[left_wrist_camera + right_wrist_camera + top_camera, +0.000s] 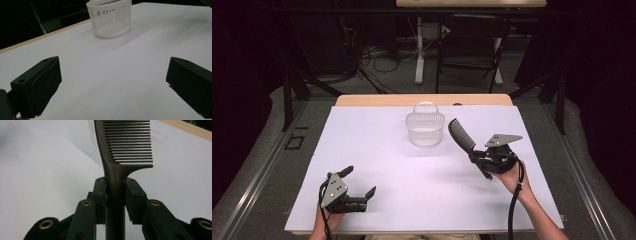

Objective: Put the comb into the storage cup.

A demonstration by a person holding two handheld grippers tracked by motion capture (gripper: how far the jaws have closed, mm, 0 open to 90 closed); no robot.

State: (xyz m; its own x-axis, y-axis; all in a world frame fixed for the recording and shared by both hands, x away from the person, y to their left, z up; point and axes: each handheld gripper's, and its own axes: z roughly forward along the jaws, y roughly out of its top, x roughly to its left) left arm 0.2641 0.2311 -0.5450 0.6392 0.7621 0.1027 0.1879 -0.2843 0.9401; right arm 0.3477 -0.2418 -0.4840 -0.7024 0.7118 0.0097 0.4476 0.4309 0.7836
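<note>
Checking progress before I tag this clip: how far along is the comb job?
Done: right claw has the black comb clamped by its handle, lifted off the table. In hand: comb held just right of the white basket. Left: getting it into the basket, probably. Left claw idle, open.

No readable text, labels, brands or numbers on anything.

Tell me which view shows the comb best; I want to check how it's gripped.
The right gripper view: the comb fills it close up, its handle clamped between the right gripper jaws, teeth sharp. The high view shows the comb small, raised beside the basket.
</note>
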